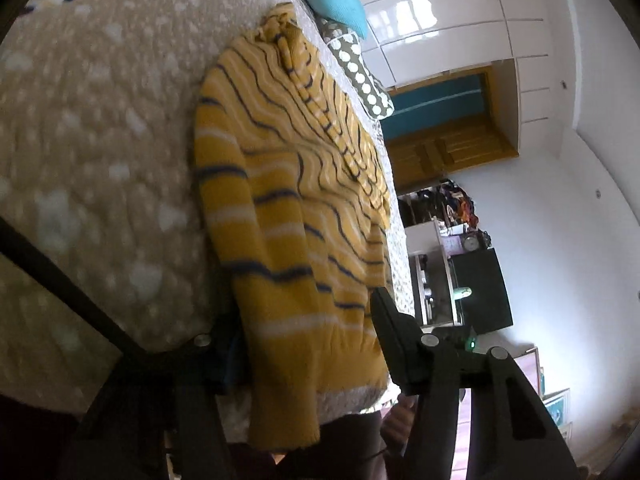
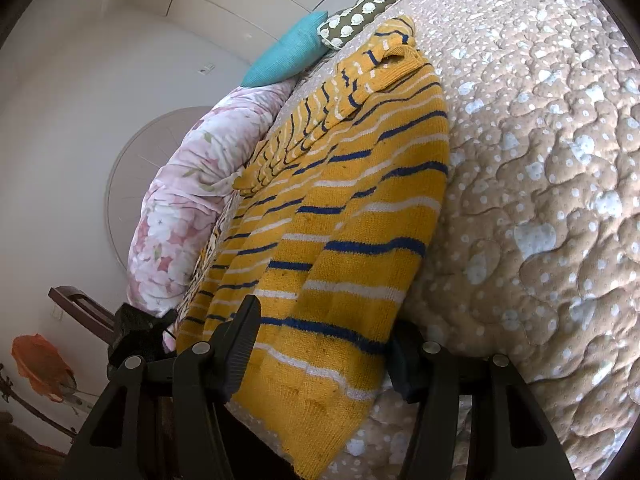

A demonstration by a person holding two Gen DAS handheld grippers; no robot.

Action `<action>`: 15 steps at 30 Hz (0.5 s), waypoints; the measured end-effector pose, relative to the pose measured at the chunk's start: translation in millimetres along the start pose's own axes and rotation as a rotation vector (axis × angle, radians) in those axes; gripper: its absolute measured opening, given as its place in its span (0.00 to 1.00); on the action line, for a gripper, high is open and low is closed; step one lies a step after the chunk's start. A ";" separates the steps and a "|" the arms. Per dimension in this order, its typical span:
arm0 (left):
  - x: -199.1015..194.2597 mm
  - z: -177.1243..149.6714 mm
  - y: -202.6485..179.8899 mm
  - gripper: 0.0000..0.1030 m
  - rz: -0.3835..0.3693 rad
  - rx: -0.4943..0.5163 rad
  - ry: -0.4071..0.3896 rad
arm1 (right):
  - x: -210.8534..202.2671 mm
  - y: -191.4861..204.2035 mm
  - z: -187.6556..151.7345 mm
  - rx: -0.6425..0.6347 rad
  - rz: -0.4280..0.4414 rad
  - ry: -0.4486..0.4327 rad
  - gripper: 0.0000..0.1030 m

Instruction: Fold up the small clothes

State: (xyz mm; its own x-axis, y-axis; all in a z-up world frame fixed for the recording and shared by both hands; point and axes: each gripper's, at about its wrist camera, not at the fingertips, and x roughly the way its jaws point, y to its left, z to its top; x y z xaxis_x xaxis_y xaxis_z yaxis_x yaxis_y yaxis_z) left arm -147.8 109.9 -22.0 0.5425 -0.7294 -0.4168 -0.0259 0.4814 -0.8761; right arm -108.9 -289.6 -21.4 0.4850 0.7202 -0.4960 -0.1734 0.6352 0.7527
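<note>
Sweater [image 2: 340, 240] on bed [image 2: 540, 200]; L gripper [image 1: 304, 344] & R gripper [image 2: 320, 340] jaws both clamp its hem.

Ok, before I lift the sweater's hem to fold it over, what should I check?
1. The sweater lies spread out on the bedspread: ok.
2. One sleeve is folded in across the body: ok.
3. The hem sits between the left claw fingers: ok.
4. The hem sits between the right claw fingers: ok.
5. Both claws are actually pinching the fabric: cannot tell.
</note>
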 end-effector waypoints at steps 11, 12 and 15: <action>6.6 -15.3 3.0 0.57 -0.060 -0.004 0.034 | 2.3 10.5 -12.7 0.016 0.006 0.059 0.59; 6.5 -14.3 3.2 0.57 -0.066 -0.009 0.036 | 3.7 13.2 -15.9 0.016 0.008 0.067 0.59; 6.8 -11.7 4.1 0.58 -0.071 -0.022 0.040 | 10.9 23.0 -25.5 0.011 0.002 0.092 0.59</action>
State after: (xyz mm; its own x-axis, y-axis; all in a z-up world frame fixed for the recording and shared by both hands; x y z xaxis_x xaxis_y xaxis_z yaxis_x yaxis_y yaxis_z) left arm -154.1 101.2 -31.3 0.5100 -0.7801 -0.3623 -0.0069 0.4175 -0.9086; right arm -129.4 -260.0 -20.6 0.4041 0.7441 -0.5320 -0.1643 0.6312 0.7580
